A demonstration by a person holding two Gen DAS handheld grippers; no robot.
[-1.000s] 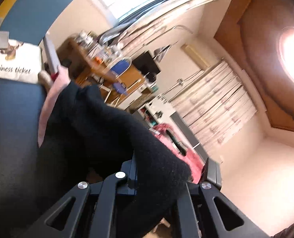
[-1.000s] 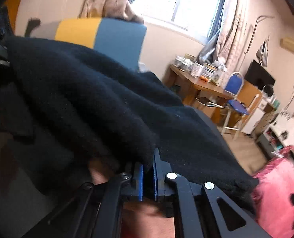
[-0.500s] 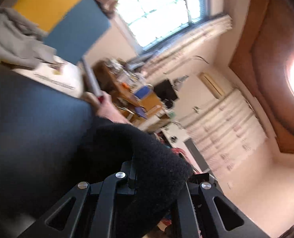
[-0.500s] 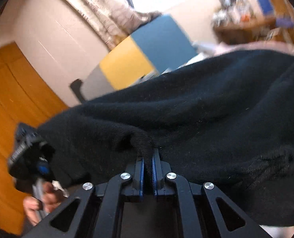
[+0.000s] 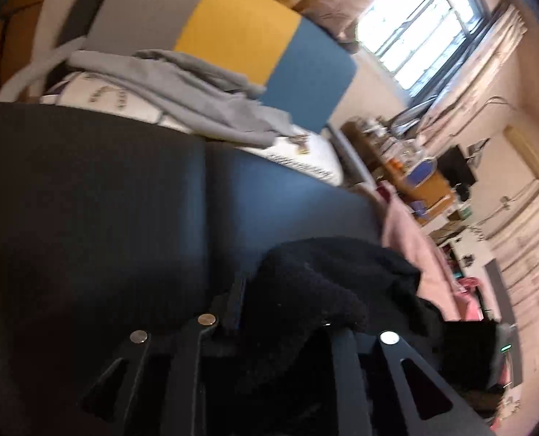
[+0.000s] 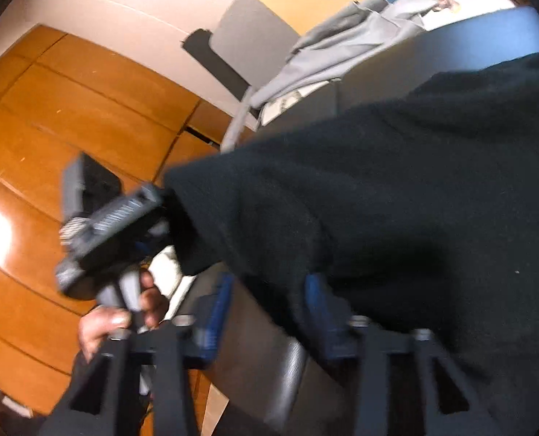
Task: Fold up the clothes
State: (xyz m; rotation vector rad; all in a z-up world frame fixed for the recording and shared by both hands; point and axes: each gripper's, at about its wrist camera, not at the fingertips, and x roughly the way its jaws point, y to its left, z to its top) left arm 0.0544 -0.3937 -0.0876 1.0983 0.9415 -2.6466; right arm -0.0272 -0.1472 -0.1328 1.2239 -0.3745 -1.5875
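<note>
Right wrist view: my right fingers (image 6: 265, 312) stand spread beside the black fleece (image 6: 396, 196) draped over the dark bed (image 5: 87, 200); my left fingers (image 5: 287, 312) pinch its bunched edge, probably to shift it.

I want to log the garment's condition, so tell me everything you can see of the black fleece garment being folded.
The black fleece garment looks thick, fuzzy and matte, with a few pale lint specks. It is bunched rather than flat, draped over the dark blue-grey padded surface. One rounded fold lies between the fingers of the left gripper; the right gripper stands open around another edge. In the left wrist view a pink cloth lies right beside it. No label, sleeve or collar can be made out.
</note>
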